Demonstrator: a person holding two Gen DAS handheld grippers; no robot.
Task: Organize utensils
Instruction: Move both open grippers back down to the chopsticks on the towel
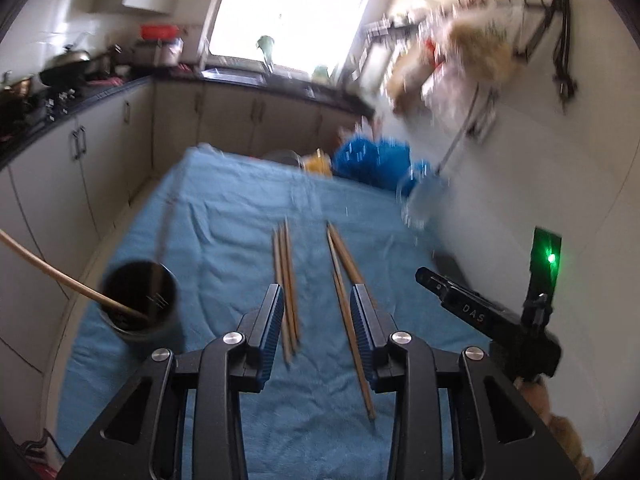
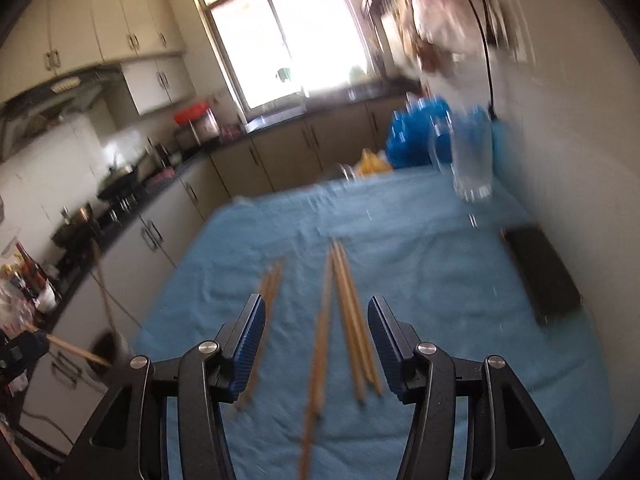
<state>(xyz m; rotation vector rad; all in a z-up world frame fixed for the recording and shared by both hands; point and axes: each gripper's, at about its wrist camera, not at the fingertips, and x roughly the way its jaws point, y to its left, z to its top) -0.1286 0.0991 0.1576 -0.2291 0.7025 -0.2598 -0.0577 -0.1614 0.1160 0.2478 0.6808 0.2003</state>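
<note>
Partly done, judging by layout: dark cup (image 1: 138,300) at the left edge of the blue cloth (image 1: 224,216) already holds a wooden-handled utensil (image 1: 60,276) and what looks like a fork, blurred. Two bundles of chopsticks lie loose on the cloth: left bundle (image 1: 286,288), right bundle (image 1: 348,300), near each other, not touching. Left gripper (image 1: 316,312) fingers apart, empty, hovering over the bundles. Right gripper (image 2: 316,336) also spread, nothing held, above the right bundle. Clear glass (image 2: 470,160) at far right looks empty. All chopsticks left to sort

blue cloth (image 1: 224,208), clear glass (image 2: 472,168), blue bag (image 1: 372,160), black box (image 2: 544,276)
</note>
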